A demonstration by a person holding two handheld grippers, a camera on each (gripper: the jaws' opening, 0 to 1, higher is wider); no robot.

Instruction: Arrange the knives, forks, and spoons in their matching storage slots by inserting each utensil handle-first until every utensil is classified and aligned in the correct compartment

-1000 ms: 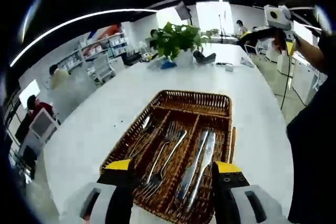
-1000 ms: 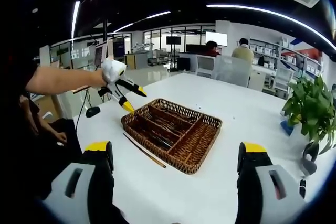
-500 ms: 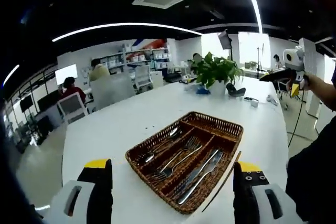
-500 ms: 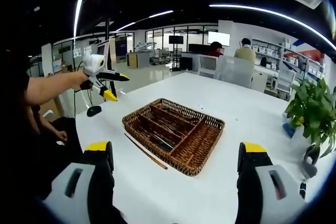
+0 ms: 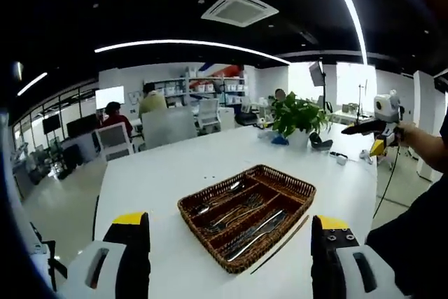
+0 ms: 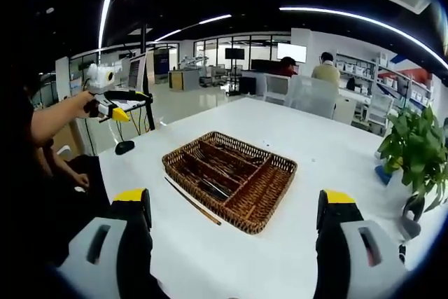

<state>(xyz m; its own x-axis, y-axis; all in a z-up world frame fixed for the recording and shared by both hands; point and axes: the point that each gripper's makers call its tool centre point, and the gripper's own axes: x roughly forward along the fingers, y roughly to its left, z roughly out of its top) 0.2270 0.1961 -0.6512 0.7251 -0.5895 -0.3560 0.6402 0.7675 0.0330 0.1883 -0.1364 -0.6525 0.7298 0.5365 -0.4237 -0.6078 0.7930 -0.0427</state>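
Ahead of open jaws: cutlery basket (image 5: 246, 215).

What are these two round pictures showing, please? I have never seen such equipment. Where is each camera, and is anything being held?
A person holds one claw in each hand, and a fisheye camera rides on each. The left claw and right claw both stand open, holding nothing. Each view also catches the other claw raised at the side. On the white table sits a wicker tray with knives, forks and spoons lying in its compartments. A thin brown stick lies on the table beside the tray. A potted plant stands farther back.
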